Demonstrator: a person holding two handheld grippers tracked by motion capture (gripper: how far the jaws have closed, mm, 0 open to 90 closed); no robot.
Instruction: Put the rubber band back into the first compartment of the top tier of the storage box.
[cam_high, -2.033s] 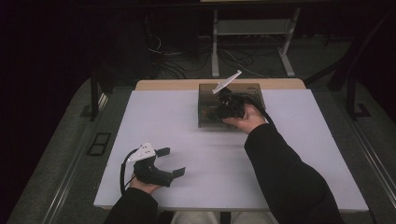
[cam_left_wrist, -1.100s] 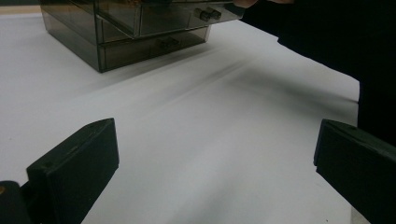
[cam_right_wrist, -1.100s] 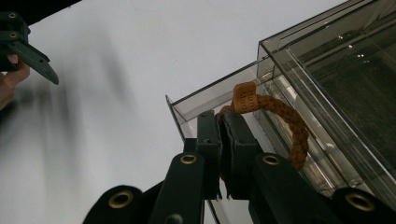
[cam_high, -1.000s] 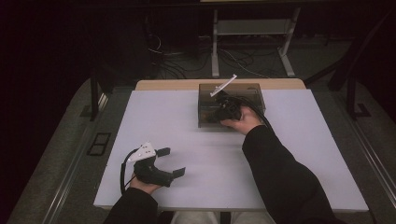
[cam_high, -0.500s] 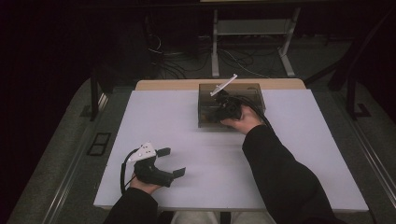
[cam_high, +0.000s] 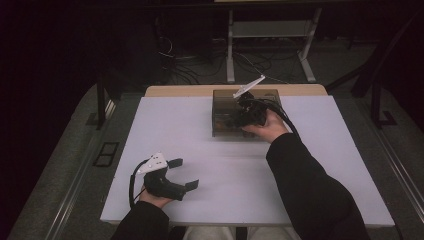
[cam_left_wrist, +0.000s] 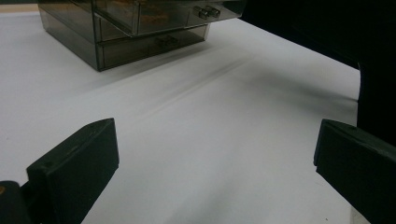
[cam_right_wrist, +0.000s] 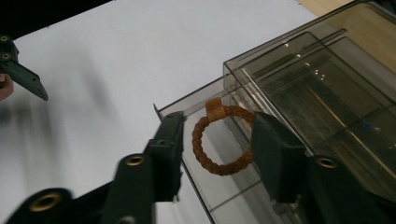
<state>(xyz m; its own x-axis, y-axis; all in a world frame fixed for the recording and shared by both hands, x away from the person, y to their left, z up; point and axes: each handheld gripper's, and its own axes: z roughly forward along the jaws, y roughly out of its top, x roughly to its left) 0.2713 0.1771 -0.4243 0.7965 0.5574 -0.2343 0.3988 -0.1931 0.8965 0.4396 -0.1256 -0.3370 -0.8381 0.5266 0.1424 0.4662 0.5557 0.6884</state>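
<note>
A smoky clear drawer box (cam_high: 222, 116) stands at the far middle of the white board (cam_high: 165, 125). Its upper drawer (cam_right_wrist: 210, 186) is pulled out, and a brown braided bracelet (cam_right_wrist: 201, 140) lies loose inside it. My right gripper (cam_high: 241, 113) hovers over that drawer. Its jaws have just been opening and now stand open on either side of the bracelet (cam_right_wrist: 219, 154), with no pad pressing on it. My left gripper (cam_high: 184, 174) rests wide open near the front left of the board, nothing between its jaws (cam_left_wrist: 215, 158). It faces the box (cam_left_wrist: 116, 37) from a distance.
The board's far edge meets a strip of wooden tabletop (cam_high: 180, 90). Dark floor, cables and a metal stand (cam_high: 231, 45) lie beyond. The person's right sleeve (cam_high: 305, 185) crosses the right half of the board.
The right hand has lifted slightly over the box, and its grey plate now sits a little higher and to the right. The left hand has not moved.
</note>
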